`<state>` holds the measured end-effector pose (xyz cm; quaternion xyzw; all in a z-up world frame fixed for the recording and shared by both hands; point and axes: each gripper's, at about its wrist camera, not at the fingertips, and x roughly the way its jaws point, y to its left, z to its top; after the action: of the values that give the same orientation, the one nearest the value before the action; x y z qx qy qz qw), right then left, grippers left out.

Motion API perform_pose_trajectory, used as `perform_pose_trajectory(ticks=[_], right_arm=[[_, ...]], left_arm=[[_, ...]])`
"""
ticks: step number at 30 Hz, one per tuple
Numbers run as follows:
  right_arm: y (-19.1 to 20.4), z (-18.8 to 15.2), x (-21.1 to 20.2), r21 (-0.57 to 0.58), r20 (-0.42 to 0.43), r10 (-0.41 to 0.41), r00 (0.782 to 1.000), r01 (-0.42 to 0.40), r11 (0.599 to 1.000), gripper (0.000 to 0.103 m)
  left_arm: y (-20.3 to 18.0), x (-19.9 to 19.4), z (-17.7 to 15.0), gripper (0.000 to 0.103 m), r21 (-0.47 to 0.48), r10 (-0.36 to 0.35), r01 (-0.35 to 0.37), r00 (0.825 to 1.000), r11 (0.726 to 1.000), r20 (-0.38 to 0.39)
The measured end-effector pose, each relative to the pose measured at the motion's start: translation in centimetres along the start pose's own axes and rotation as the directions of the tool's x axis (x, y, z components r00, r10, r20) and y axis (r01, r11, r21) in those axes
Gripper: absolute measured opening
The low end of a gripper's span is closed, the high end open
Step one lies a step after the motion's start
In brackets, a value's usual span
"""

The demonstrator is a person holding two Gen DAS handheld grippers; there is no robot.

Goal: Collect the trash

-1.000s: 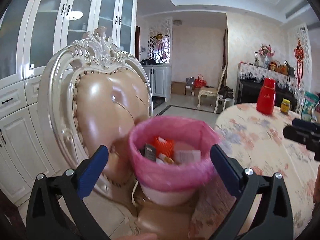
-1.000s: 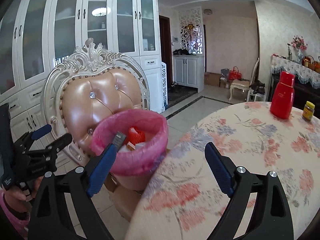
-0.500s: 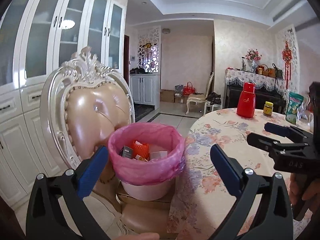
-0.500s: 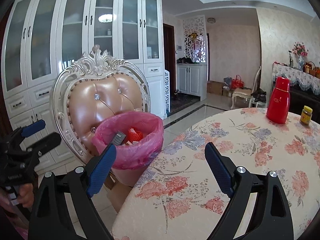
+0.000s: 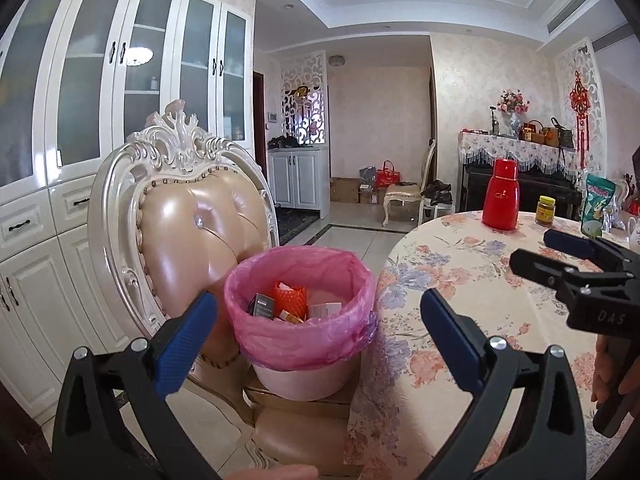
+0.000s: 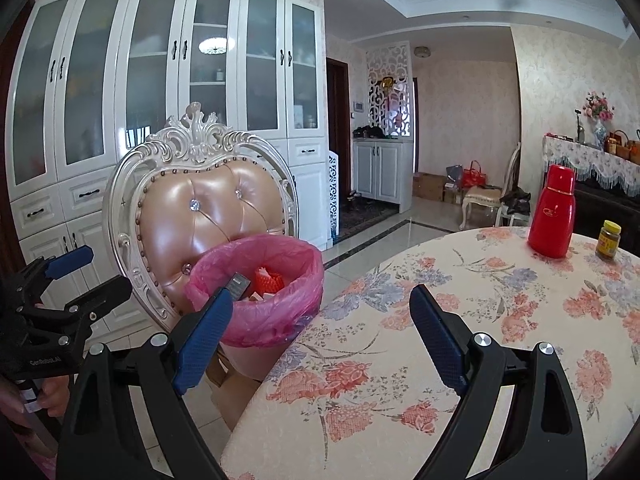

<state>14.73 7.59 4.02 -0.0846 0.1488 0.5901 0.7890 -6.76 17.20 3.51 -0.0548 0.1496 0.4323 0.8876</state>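
Left wrist cam: the left gripper (image 5: 318,330) is hanging wide open with nothing in it, fingers either side of the bin (image 5: 301,322). The bin is sitting on a chair (image 5: 192,236), lined with a pink bag (image 5: 304,344), and there's trash (image 5: 290,305) lying inside, an orange piece and some small boxes. The right gripper (image 5: 560,258) is poking in from the right over the table (image 5: 472,280).

Right wrist cam: the right gripper (image 6: 320,332) is also spread open and empty, hovering over the table's (image 6: 460,320) edge. The bin (image 6: 260,292) is sitting left of the table. A flask (image 6: 553,212) and jar (image 6: 609,240) are standing at the far side. The left gripper (image 6: 84,276) is showing at the left, apparently open too.
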Motion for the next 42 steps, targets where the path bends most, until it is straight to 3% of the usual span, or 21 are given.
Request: perform_pose_trajectory(ticks=[42], right_arm=[[1.4,0.4,-0.8,-0.032,0.036,0.025,0.999,-0.024,0.999,0.085]], left_arm=[[1.4,-1.1,-1.1,0.098,-0.005,0.061,-0.061,0.998,0.998,-0.015]])
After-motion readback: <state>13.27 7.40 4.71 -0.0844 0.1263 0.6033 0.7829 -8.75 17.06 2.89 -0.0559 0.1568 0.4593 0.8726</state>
